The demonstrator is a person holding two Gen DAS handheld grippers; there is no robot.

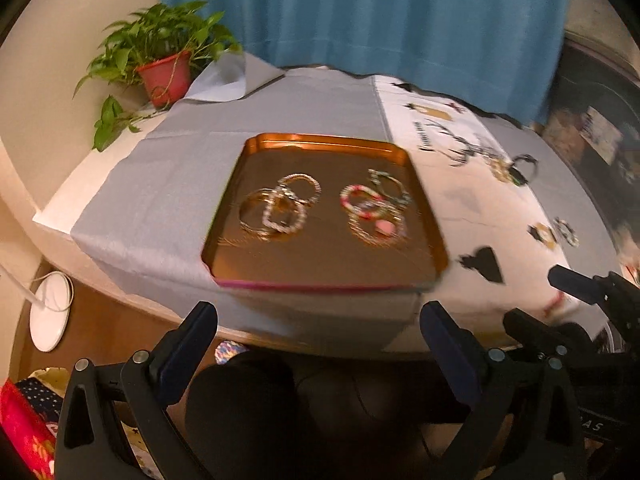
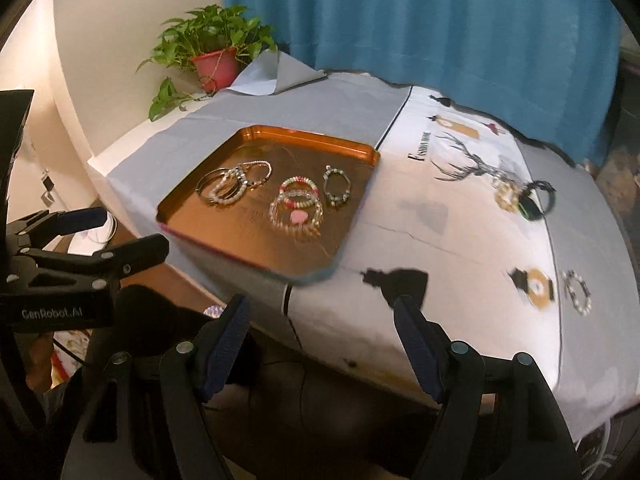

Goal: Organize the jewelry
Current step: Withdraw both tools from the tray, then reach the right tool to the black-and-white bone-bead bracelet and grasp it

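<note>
Two claws, both held off the near edge of the bench, both spread wide with nothing between the fingers. Left claw (image 1: 318,320) faces the copper tray (image 1: 256,148) head-on; right claw (image 2: 322,314) sits to its right, over the white printed part of the cloth (image 2: 460,248).

Tray rests on the grey cloth (image 1: 160,200), near corner close to the bench edge. Inside it, two clusters, apart from each other:
- left cluster: metal bangles (image 2: 212,186) overlapping pale beaded bracelets (image 2: 256,174), all touching.
- right cluster: red-and-white beaded bracelet (image 2: 299,190), a clear beaded one with a pink charm (image 2: 298,217) below it, and a dark green beaded bracelet (image 2: 337,186) just beside them toward the tray's right wall.

Outside the tray, on the white cloth to the right:
- gold-coloured bracelet (image 2: 506,196) touching a dark bracelet (image 2: 540,200), far side, near the printed antlers.
- black-and-white beaded bracelet (image 2: 578,292), alone, near the right edge, beside a printed gold motif.

Background: potted plant (image 1: 164,68) in a red pot at the far left corner of the bench, blue curtain (image 1: 360,12) behind. Some motion blur in both views; bead detail uncertain.
</note>
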